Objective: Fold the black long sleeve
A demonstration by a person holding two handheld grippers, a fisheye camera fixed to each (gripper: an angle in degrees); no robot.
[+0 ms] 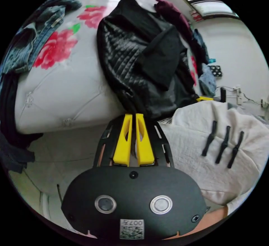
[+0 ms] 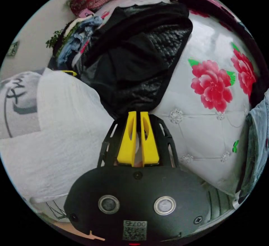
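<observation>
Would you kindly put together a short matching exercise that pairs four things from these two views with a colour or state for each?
Things:
1. black long sleeve
2. bed cover
3. jeans
4. left tool

Colours or states:
A. blue denim, bunched at the side of the bed
B. white with red flowers
C. yellow jaws shut on a hem
D. quilted and shiny, with one sleeve folded across it

Pairs: 1-D, 2-B, 3-A, 4-C
</observation>
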